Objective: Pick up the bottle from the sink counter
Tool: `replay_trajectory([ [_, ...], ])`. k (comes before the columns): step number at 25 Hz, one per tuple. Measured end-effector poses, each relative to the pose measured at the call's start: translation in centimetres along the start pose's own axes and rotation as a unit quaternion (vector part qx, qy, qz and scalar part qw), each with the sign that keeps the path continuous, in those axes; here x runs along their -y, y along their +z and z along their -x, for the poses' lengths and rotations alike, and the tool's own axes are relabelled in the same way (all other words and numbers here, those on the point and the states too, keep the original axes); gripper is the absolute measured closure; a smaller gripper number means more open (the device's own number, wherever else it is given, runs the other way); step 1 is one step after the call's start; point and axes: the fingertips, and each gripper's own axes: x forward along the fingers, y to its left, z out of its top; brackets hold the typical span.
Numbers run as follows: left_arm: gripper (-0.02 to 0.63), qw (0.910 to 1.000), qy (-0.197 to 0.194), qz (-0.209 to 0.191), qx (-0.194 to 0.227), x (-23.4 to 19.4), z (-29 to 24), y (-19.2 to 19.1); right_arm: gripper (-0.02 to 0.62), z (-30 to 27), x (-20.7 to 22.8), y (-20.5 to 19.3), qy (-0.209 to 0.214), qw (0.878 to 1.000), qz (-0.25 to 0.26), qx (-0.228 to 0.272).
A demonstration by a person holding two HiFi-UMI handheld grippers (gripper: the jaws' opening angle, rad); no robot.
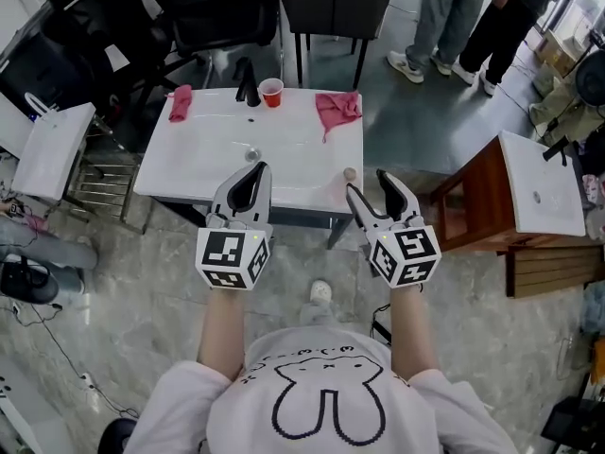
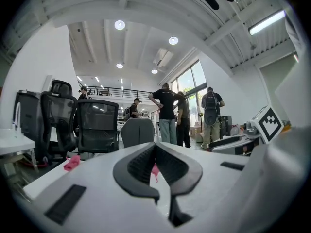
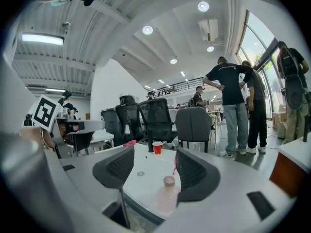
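A small pale bottle (image 1: 350, 174) with a tan cap stands at the near right edge of the white sink counter (image 1: 198, 173). In the right gripper view the bottle (image 3: 167, 196) sits low between the two pads, just beyond them. My right gripper (image 1: 367, 182) (image 3: 155, 149) hangs open in front of the counter's near edge, with nothing held. To its left, my left gripper (image 1: 259, 169) (image 2: 155, 146) is shut with its tips touching, empty, over the counter's near edge.
On the counter stand a black faucet (image 1: 248, 81) and a red cup (image 1: 271, 92), with pink cloths at far left (image 1: 180, 102) and far right (image 1: 338, 108). Office chairs stand behind it. A wooden cabinet (image 1: 473, 201) is at the right. People stand at the back right.
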Motion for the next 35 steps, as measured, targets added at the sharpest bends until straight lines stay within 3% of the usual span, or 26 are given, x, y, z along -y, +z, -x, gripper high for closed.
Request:
replay_trajectory([
  [11,0.597,0.9986,0.026,-0.001,-0.047,-2.2,-5.2,-3.3,0.307,-7.5,2.7,-6.5,0.028,0.997,0.004,-0.067],
  [23,0.597,0.9954,0.056,0.013,-0.077,-3.9,-7.3,-6.3,0.377,-11.4,4.0,-11.9,0.033,0.992,0.019,-0.12],
  [35,0.597,0.9935,0.071,0.017,-0.087,-4.8,-6.4,-7.1,0.46,-12.0,3.5,-13.0,0.022,0.99,0.041,-0.134],
])
